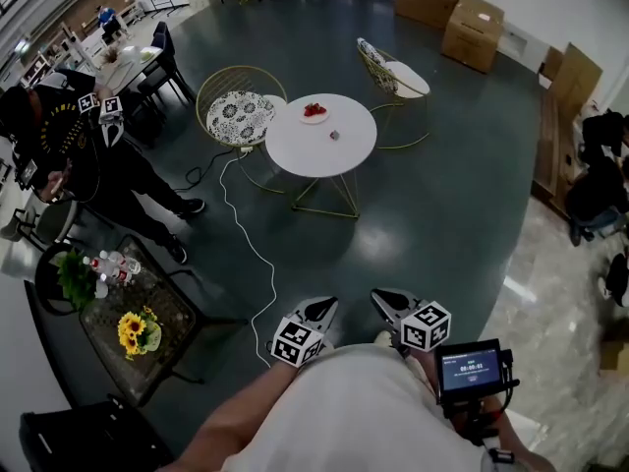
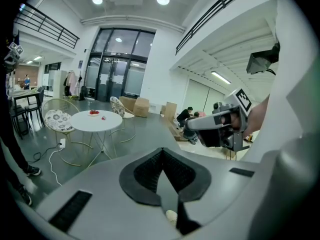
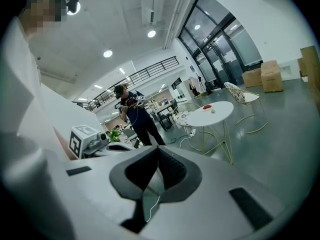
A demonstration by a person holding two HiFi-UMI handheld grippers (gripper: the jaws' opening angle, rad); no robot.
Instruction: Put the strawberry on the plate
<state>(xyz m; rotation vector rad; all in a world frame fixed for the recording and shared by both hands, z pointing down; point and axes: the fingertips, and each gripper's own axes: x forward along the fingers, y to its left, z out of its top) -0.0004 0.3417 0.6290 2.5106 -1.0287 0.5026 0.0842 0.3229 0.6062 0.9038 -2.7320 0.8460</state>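
Left gripper (image 1: 327,306) is held low and close to the body, its jaws together on nothing, as its own view (image 2: 162,156) shows. Just beside it, the right gripper (image 1: 380,296) is the same: its tips meet and nothing is between them (image 3: 159,151). Neither has reached the work, so the step in hand looks like the walk up to the round table (image 1: 295,150), which stands well apart across the floor.

A person (image 1: 74,155) stands at the far left. A white cable (image 1: 257,254) runs over the floor from near the grippers toward the table, so it is best to step wide of it. A patterned chair (image 1: 239,116) sits against the table's left edge.

The plate (image 1: 314,116) lies near the table's far edge and already holds red fruit. The small loose piece near the middle of the table, just right of the plate, is probably the strawberry (image 1: 334,135). It is also visible from the left gripper (image 2: 103,117) and the right (image 3: 213,111).

- Come to the near edge, where no chair is in the way.
- Open one gripper's jaws before lowering it.
- Straddle the berry.
- Close only until it lifts, since soft fruit bruises.
- Set it on a bare part of the plate.
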